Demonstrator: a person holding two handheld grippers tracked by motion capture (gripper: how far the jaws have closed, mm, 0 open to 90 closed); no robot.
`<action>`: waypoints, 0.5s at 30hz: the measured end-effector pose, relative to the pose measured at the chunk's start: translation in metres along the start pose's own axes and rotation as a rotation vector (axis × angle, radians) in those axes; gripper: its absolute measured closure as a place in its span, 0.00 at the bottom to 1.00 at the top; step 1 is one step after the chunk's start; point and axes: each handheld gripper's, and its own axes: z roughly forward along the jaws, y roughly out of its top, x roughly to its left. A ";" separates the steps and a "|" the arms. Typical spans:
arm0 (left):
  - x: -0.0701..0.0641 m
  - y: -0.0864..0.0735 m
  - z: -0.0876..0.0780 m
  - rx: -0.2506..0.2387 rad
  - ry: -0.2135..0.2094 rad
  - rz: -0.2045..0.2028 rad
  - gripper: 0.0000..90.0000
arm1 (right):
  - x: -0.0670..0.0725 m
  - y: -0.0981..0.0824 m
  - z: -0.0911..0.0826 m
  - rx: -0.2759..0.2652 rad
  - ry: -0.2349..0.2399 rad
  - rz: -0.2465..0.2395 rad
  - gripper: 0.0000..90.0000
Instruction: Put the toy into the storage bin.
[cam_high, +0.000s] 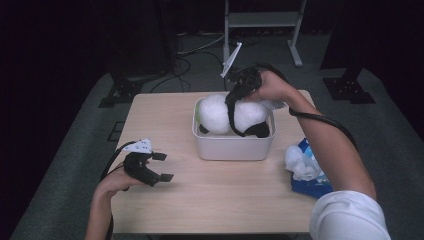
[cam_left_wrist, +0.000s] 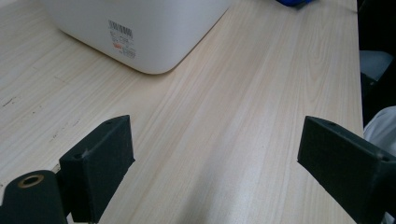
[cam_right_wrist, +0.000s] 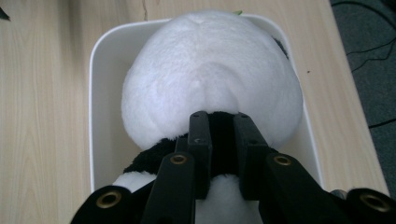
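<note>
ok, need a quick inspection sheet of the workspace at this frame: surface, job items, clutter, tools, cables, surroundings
Surface: light wood table, a few faint dark scuffs in the left gripper view.
Job's things: black-and-white plush toy lies in the white bin at the table's middle; bin has a barcode label.
Clutter: blue package with crumpled white plastic at the table's right edge.
Grippers: right tool shut on a black part of the plush toy; left tool open, nothing between the jaws, over bare table at the left.
Cables: one trails from each tool; more lie on the floor behind the table.
Surroundings: grey floor, dark stand bases, a white frame at the back.
</note>
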 end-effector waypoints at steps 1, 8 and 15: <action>0.000 0.000 0.000 -0.001 0.000 0.001 0.10 | -0.001 -0.001 0.003 -0.001 0.003 0.004 0.88; 0.000 0.000 0.000 0.005 -0.006 0.002 0.10 | -0.003 -0.011 0.025 0.011 0.041 0.017 0.89; 0.000 0.000 0.000 0.003 -0.010 0.002 0.10 | -0.007 -0.024 0.042 -0.001 0.059 0.038 0.90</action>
